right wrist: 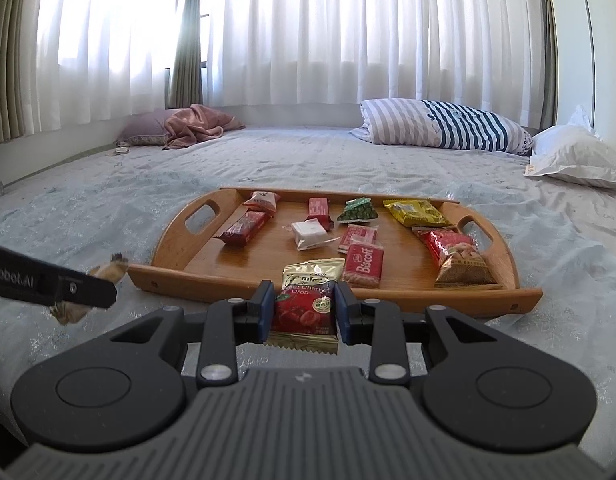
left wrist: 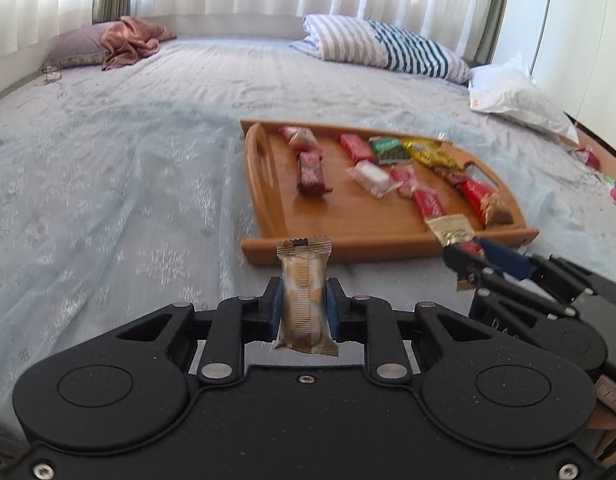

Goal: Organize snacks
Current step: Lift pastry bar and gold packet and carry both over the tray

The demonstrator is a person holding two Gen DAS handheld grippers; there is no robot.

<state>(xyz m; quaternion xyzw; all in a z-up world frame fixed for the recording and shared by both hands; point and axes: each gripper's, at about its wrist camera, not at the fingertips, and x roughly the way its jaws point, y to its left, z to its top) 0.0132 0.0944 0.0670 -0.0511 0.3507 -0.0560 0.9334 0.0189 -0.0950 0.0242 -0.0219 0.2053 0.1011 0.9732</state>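
Far left on the pale bedspread (right wrist: 108, 208): left gripper (left wrist: 304, 300) clamped on a tan wafer packet (left wrist: 305, 296), upright between the blue pads, just short of the near rim of the wooden tray (right wrist: 212, 276). On the tray, from left to right: dark red bar (right wrist: 244, 228), white sweet (right wrist: 308, 234), Biscoff packet (right wrist: 364, 266), green packet (right wrist: 358, 210), yellow packet (right wrist: 416, 212), red nut bag (right wrist: 456, 256) (some touching, most apart). Right gripper (right wrist: 304, 308) squeezed onto a red and gold cherry drop packet (right wrist: 308, 304), held just before the tray's near edge. Farther back: pink cloth (right wrist: 200, 124) on the left, striped pillow (right wrist: 440, 124) on the right.
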